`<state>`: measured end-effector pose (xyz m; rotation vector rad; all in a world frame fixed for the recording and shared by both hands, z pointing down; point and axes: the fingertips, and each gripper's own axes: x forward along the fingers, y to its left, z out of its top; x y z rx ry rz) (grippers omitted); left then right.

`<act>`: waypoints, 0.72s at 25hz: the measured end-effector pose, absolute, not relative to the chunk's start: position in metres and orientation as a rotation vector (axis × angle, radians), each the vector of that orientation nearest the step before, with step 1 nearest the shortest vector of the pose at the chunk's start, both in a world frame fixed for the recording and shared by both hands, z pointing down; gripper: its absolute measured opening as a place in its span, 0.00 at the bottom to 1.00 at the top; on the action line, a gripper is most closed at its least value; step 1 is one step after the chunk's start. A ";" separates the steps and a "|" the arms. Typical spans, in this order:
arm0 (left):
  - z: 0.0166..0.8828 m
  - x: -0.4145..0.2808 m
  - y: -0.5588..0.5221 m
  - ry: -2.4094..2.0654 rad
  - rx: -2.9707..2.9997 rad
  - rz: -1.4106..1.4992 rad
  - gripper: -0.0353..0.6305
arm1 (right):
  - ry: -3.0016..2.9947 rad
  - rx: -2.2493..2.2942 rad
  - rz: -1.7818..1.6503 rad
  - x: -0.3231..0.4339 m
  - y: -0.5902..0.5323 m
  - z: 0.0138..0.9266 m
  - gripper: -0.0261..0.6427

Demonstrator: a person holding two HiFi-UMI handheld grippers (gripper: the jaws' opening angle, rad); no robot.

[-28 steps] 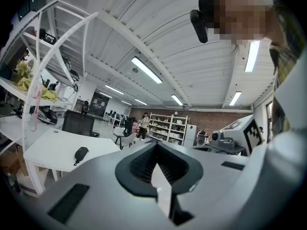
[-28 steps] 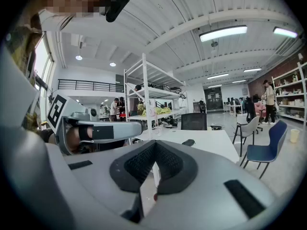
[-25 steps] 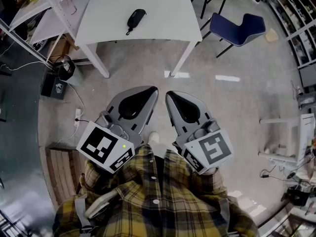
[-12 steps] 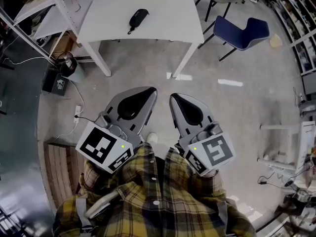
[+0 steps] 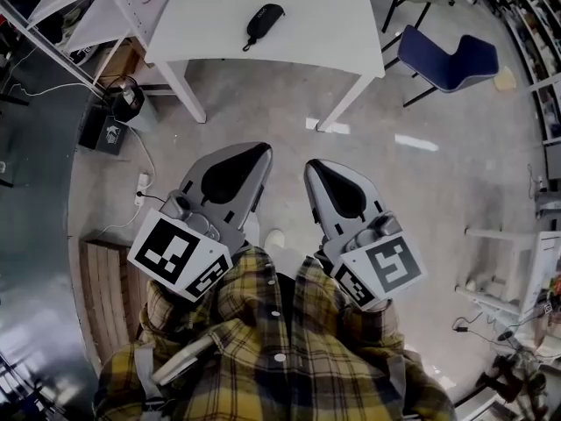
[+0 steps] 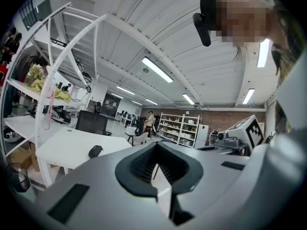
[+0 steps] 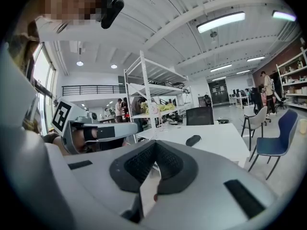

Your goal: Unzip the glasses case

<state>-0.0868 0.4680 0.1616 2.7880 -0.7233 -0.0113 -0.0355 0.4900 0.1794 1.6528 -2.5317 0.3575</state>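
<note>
The black glasses case (image 5: 264, 17) lies zipped on the white table (image 5: 307, 38), well ahead of me across open floor. It is a small dark lump in the left gripper view (image 6: 95, 151) and in the right gripper view (image 7: 193, 140). My left gripper (image 5: 260, 150) and right gripper (image 5: 313, 167) are held side by side close to my body, over the floor and far short of the table. Both point towards the table. Their jaws are shut with nothing between them, as the left gripper (image 6: 157, 144) and right gripper (image 7: 154, 143) show in their own views.
A blue chair (image 5: 451, 60) stands right of the table. White shelving (image 5: 114, 7) flanks the table's left side, with a black device (image 5: 124, 99) and a power strip (image 5: 140, 204) on the floor below. A wooden pallet (image 5: 105, 296) lies at my left.
Both grippers have sunk slightly and edged forward, still shut. In the head view the table and case now sit higher and further right.
</note>
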 end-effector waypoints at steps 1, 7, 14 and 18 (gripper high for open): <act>0.162 -0.089 0.457 -0.722 2.787 -0.014 0.06 | -2.529 1.652 0.353 -0.038 0.478 0.179 0.04; 0.156 -0.102 0.372 -0.688 2.800 -0.023 0.06 | -2.515 1.663 0.338 -0.056 0.394 0.176 0.04; 0.151 -0.116 0.282 -0.615 2.829 -0.022 0.06 | -2.475 1.715 0.324 -0.072 0.303 0.171 0.04; 0.151 -0.125 0.247 -0.575 2.833 -0.017 0.06 | -2.443 1.762 0.355 -0.078 0.270 0.174 0.04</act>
